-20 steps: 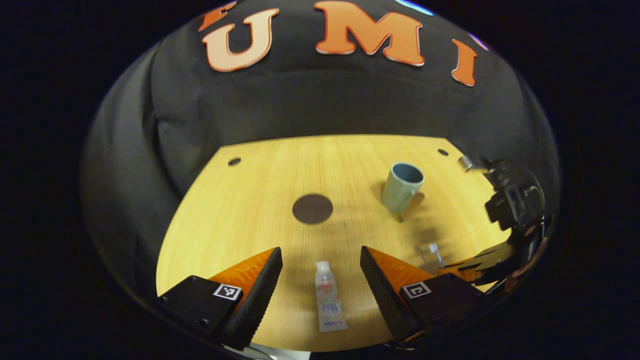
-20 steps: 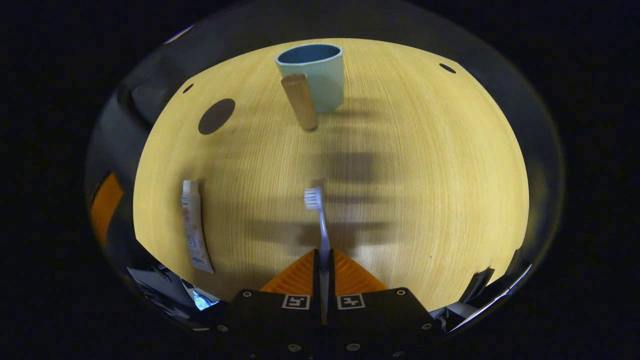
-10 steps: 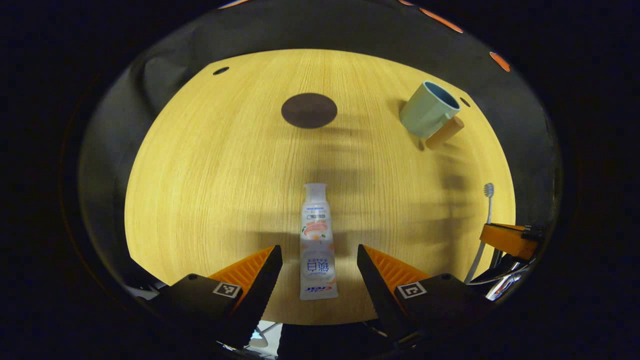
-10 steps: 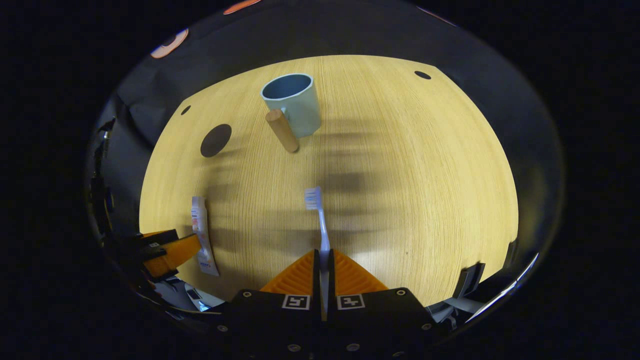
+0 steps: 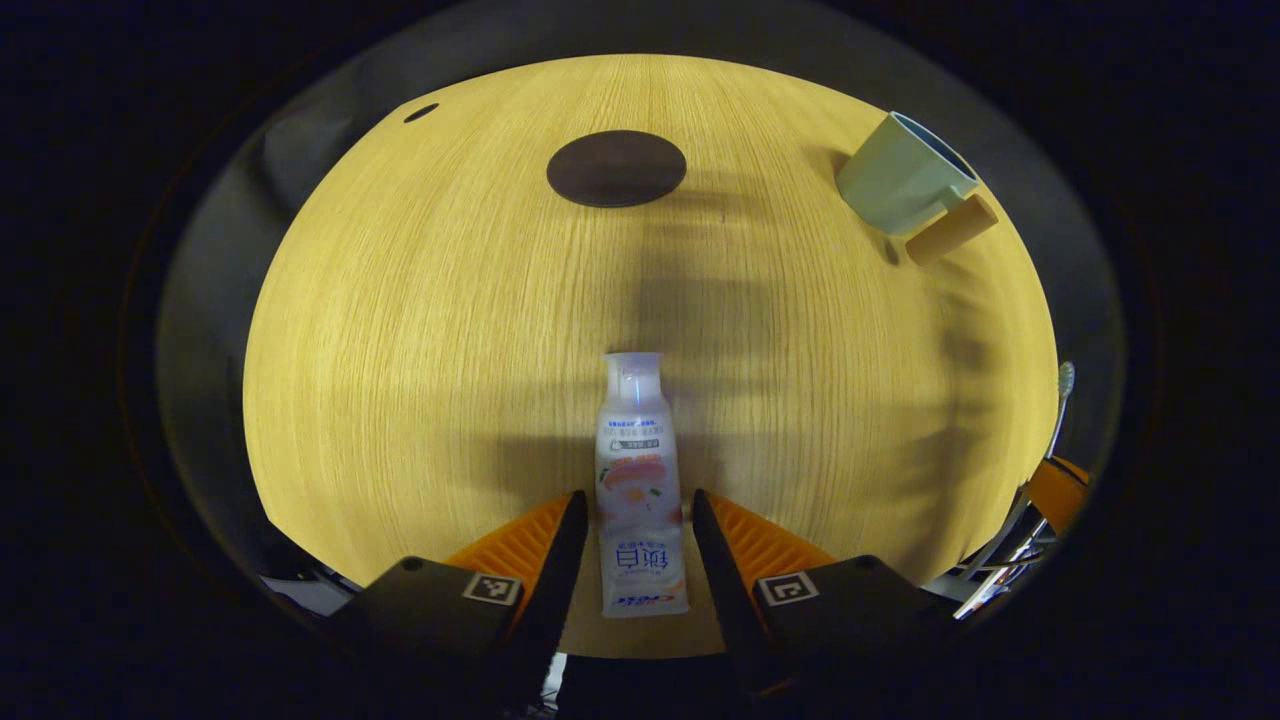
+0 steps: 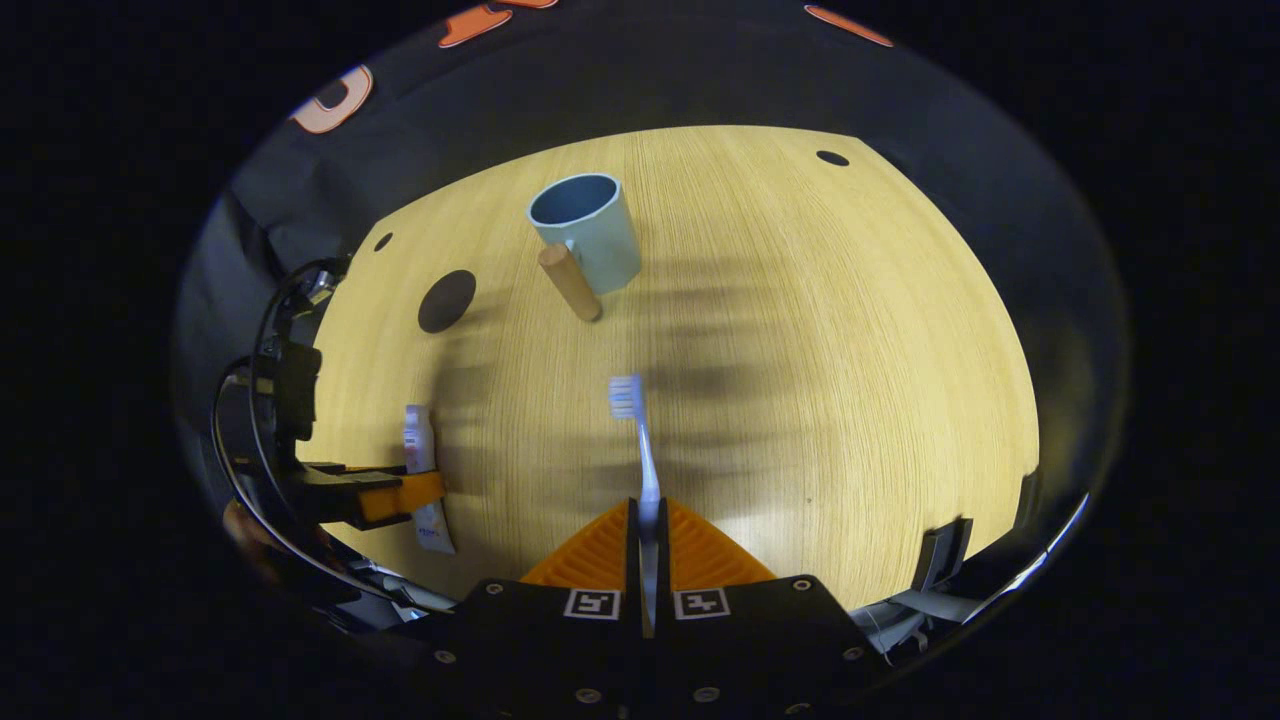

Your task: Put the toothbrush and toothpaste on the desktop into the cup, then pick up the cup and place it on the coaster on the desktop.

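The right gripper is clamped on the toothbrush handle, head forward toward the cup, ready for insertion. The left gripper straddles the paste lying on the surface; its fingers stand narrowly apart, not yet pressing. The coaster lies beyond, bare.
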